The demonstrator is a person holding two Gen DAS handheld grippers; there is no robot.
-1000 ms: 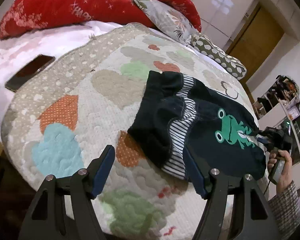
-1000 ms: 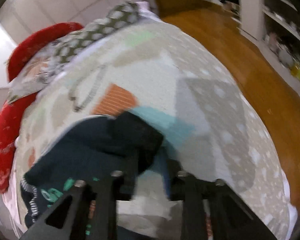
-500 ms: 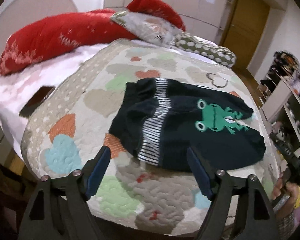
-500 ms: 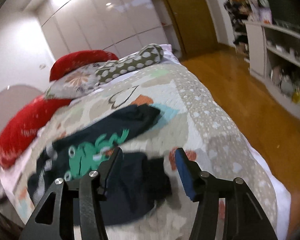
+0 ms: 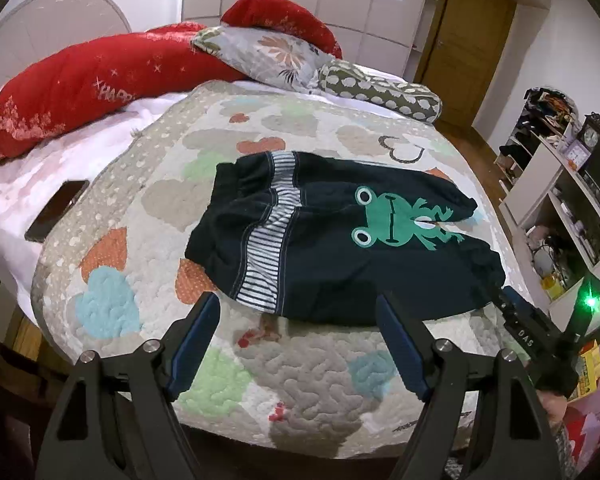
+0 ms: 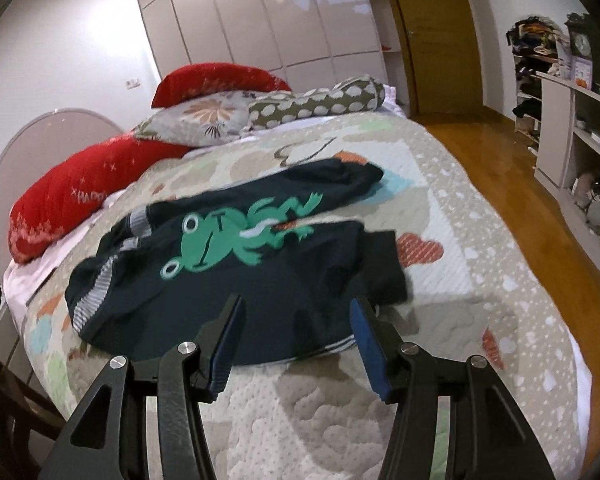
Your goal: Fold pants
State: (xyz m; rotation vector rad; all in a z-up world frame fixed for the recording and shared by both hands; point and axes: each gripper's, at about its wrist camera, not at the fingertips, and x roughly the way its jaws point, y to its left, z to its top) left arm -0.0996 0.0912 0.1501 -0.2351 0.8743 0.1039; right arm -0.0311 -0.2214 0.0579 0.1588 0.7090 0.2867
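Dark navy pants (image 5: 324, 248) with a green frog print and a striped grey band lie spread flat on the quilted bed; they also show in the right wrist view (image 6: 236, 264). My left gripper (image 5: 298, 312) is open and empty, held back above the near edge of the pants by the striped band. My right gripper (image 6: 296, 312) is open and empty, just short of the leg ends. The right gripper also shows in the left wrist view (image 5: 500, 300), at the leg ends.
Quilt with hearts (image 5: 300, 380) covers the bed. Red pillows (image 5: 84, 84) and patterned pillows (image 5: 268, 56) lie at the head. A phone (image 5: 56, 210) lies on the white sheet at left. Wooden floor (image 6: 520, 184) and shelves (image 6: 572, 132) are to the right.
My right gripper let go of the pant leg and pulled back; the pants now lie flat. Both grippers have backed away from the bed and risen.
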